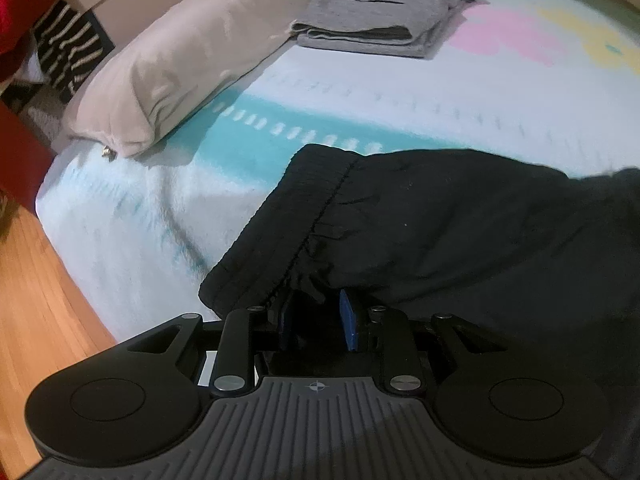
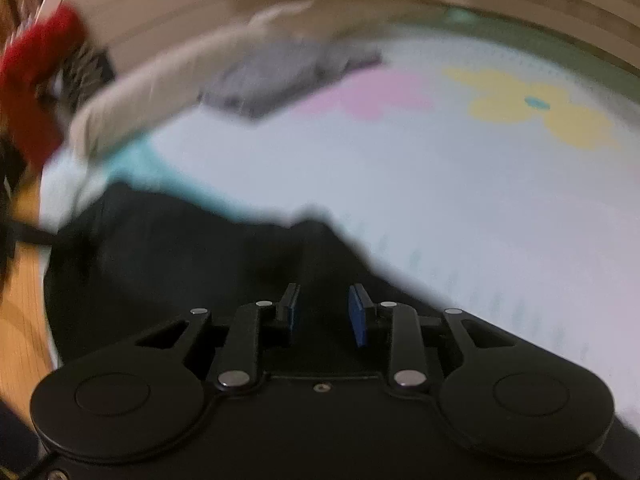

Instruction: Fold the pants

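Black pants [image 1: 420, 220] lie on the bed, the elastic waistband [image 1: 304, 208] towards the left. My left gripper [image 1: 316, 304] is shut on a bunched fold of the pants just below the waistband, with black cloth pinched between the blue pads [image 1: 349, 320]. The right wrist view is blurred by motion. In it my right gripper [image 2: 324, 300] hangs over the black pants [image 2: 200, 264] with its blue pads [image 2: 359, 314] apart. I see nothing pinched between them.
The bed has a pale blanket [image 1: 400, 100] with teal, pink and yellow shapes. A folded grey garment [image 1: 376, 12] and a beige pillow [image 1: 192, 60] lie at its far side. Wooden floor [image 1: 40, 300] runs along the left edge, and red and striped cloth [image 1: 68, 52] is piled beyond it.
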The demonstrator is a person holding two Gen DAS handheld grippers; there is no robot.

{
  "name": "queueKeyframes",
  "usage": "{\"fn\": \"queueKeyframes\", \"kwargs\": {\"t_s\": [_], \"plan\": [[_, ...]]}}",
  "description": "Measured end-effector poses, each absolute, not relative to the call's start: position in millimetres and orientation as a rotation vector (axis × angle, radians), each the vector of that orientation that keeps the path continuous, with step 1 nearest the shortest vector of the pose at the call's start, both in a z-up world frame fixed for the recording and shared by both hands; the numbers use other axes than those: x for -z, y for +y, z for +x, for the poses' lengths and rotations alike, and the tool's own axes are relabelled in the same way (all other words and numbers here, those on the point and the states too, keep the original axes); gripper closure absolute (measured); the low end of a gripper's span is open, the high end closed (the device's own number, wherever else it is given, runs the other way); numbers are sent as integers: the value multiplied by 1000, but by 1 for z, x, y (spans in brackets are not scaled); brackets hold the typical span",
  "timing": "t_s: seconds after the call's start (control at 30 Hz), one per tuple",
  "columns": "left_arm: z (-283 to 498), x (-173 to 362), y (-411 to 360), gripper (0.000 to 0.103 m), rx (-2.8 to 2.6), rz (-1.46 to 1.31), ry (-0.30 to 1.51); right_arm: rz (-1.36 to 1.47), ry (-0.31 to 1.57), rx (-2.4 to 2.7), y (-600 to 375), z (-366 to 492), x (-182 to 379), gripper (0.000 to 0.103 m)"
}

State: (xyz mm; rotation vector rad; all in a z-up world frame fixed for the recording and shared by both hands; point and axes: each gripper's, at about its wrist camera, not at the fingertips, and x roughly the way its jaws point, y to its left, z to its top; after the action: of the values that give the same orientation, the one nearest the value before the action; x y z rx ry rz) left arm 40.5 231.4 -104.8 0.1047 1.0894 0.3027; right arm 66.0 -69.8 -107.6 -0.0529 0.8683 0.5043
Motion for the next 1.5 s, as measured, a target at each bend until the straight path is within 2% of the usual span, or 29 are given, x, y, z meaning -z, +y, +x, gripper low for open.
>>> {"fn": "queueKeyframes", "kwargs": {"t_s": [0.2, 0.47, 0.73, 0.93, 1.03, 1.07, 1.17, 1.27, 1.3, 1.37, 1.5], "plan": [[36, 103, 222, 77, -297, 160, 1086, -222, 1043, -496, -85, 5, 139, 64], [8, 61, 216, 77, -239, -1, 992, -216, 1107, -472, -118, -42, 129, 64], [9, 69, 145, 77, -12, 58, 952, -47, 918, -430, -115, -11, 94, 64], [12, 90, 97, 77, 125, 144, 956, -21, 871, -404, -91, 12, 107, 64], [15, 120, 82, 78, 166, 217, 1114, 6, 843, -390, -85, 24, 108, 64], [12, 125, 81, 78, 159, 221, 1114, 19, 832, -388, -83, 31, 106, 63], [2, 127, 72, 78, 146, 284, 1062, 28, 791, -387, -76, 54, 102, 51], [4, 128, 78, 78, 135, 242, 1073, 2, 773, -406, -68, 76, 101, 53], [6, 128, 80, 78, 133, 224, 1081, -6, 782, -423, -64, 82, 102, 58], [10, 126, 84, 78, 132, 205, 1090, -1, 803, -469, -55, 95, 109, 61], [5, 125, 85, 77, 123, 207, 1079, 2, 855, -471, -43, 117, 132, 61]]}}
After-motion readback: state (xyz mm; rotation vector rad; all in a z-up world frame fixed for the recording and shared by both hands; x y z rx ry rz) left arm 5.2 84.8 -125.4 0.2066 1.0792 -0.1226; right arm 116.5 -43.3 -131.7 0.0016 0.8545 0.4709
